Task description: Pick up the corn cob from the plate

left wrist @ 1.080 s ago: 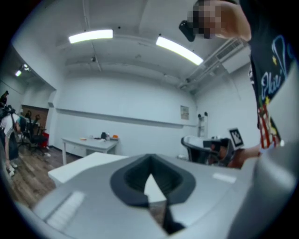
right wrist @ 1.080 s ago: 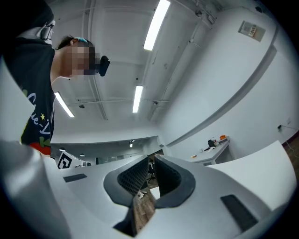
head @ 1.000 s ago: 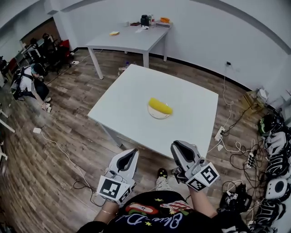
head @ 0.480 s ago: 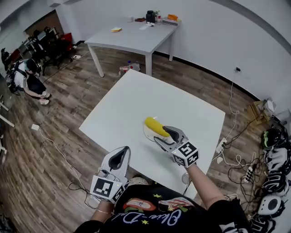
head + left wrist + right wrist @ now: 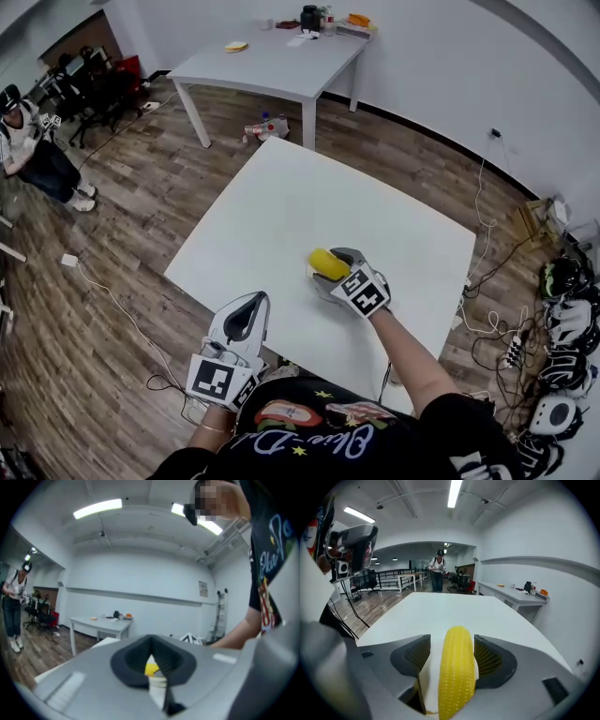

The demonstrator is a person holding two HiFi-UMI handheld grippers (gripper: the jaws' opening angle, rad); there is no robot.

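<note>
A yellow corn cob (image 5: 327,262) lies on a small white plate (image 5: 312,276) near the front of the white table (image 5: 309,202). My right gripper (image 5: 331,270) points down at it. Its jaws are opening and stand on either side of the cob (image 5: 457,667), with a gap at the left pad (image 5: 417,651). In the right gripper view the plate (image 5: 425,681) shows under the cob. My left gripper (image 5: 249,305) hangs level off the table's front edge, its jaws together and nothing in them. A bit of yellow shows past the tips of the left gripper (image 5: 152,665).
A second grey table (image 5: 272,61) with small items stands at the back wall. A person (image 5: 28,141) stands at the far left on the wood floor. Cables and gear (image 5: 562,319) lie on the floor at the right.
My right gripper swung forward and down from in front of my body to the plate, and its jaws opened around the corn cob. The left gripper drifted toward the table's front edge.
</note>
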